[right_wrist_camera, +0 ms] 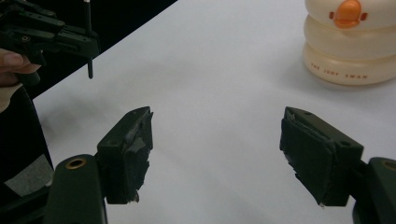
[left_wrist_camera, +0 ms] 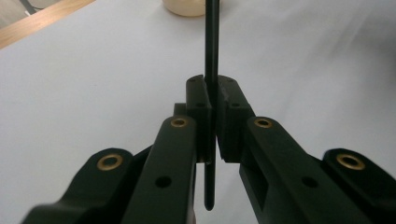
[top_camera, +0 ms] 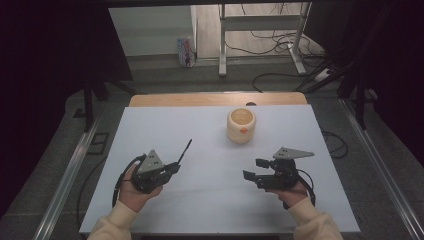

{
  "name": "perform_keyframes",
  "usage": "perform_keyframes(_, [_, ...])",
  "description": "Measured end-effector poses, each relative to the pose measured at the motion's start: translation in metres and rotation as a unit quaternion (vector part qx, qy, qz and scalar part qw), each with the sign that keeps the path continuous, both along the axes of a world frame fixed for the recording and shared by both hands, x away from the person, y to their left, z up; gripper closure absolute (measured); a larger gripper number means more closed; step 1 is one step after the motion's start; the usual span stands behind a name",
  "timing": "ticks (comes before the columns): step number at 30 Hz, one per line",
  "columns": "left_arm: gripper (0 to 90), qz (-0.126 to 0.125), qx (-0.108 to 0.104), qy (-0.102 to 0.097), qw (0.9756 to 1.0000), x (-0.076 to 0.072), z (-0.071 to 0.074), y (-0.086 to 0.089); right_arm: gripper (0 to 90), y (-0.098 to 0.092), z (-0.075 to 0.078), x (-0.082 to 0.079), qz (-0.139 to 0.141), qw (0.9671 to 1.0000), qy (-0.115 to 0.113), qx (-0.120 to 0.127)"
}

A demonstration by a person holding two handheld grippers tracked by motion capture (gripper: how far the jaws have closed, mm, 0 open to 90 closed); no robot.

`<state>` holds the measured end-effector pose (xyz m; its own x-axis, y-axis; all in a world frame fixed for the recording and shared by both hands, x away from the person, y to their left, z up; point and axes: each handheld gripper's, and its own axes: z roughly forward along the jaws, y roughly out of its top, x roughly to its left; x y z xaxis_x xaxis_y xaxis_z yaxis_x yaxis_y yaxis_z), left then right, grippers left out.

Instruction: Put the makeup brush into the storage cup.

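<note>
My left gripper [top_camera: 174, 167] is shut on a thin black rod [top_camera: 185, 151] that slants up and away toward the table's middle. In the left gripper view the rod [left_wrist_camera: 211, 37] runs straight up between the closed pads [left_wrist_camera: 200, 102], and its short lower end hangs below them. My right gripper [top_camera: 255, 169] is held over the right half of the table, open, with nothing between its pads [right_wrist_camera: 130, 144]. A cream, ribbed pot [top_camera: 241, 125] with an orange mark stands upright at the back centre. The right gripper view has the pot [right_wrist_camera: 350, 42] at the upper right.
A white sheet [top_camera: 210, 200] covers the table, and a wooden strip [top_camera: 175, 100] shows along its far edge. Beyond it, a desk frame [top_camera: 222, 45], floor cables and a small colourful carton [top_camera: 186, 51]. Dark curtains close in both sides.
</note>
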<state>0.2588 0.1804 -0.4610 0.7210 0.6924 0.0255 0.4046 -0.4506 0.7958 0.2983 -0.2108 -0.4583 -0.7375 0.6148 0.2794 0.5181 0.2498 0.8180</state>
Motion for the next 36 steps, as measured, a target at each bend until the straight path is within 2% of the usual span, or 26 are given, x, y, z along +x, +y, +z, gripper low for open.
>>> perform_keyframes(5, [85.6,-0.001,-0.01,0.0,0.9999,0.0,0.0,0.0,26.5,0.009,-0.001,0.0,0.008,0.9999,-0.003,-0.008])
perform_keyframes(11, [85.6,-0.006,-0.019,0.004,0.9998,0.001,0.0,-0.004,28.8,0.032,0.0,0.003,0.025,0.9992,0.014,0.03])
perform_keyframes(18, [85.6,-0.019,-0.016,0.009,0.9997,0.001,-0.003,-0.011,29.4,0.053,-0.003,0.004,0.037,0.9984,0.018,0.039])
perform_keyframes(25, [85.6,-0.025,-0.014,0.01,0.9995,0.002,-0.004,-0.019,34.1,0.069,-0.004,0.007,0.041,0.9975,0.016,0.055])
perform_keyframes(27, [85.6,-0.029,-0.014,0.013,0.9994,0.003,-0.004,-0.023,34.4,0.073,-0.004,0.008,0.046,0.9975,0.018,0.051])
perform_keyframes(36, [85.5,-0.046,-0.012,0.026,0.9985,0.005,-0.01,-0.042,37.8,0.085,-0.005,0.013,0.052,0.9956,0.026,0.074])
